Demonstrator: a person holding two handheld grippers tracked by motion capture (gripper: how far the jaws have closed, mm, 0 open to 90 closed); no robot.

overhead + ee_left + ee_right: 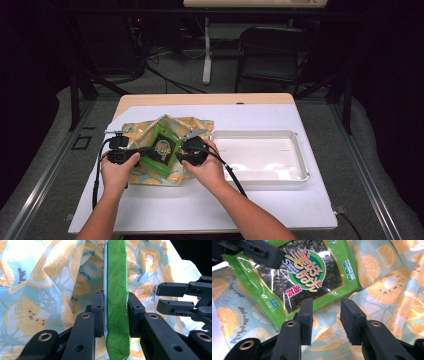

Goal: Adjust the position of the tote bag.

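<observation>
A green snack packet (pixel 162 149) with a dark window and a round label lies tilted on a fruit-print cloth bag (pixel 150 176). My left gripper (pixel 145 151) is shut on the packet's left edge; in the left gripper view the pads (pixel 98 312) press both sides of the green packet (pixel 116 315). My right gripper (pixel 181 156) stands open at the packet's right side. In the right gripper view its jaws (pixel 325 315) sit apart just below the packet (pixel 304 272), over the cloth (pixel 387 285), touching nothing.
An empty white tray (pixel 302 165) sits to the right of the cloth on the white table cover (pixel 200 205). Black cables trail from both grippers. A dark chair (pixel 272 50) and table legs stand beyond the far edge.
</observation>
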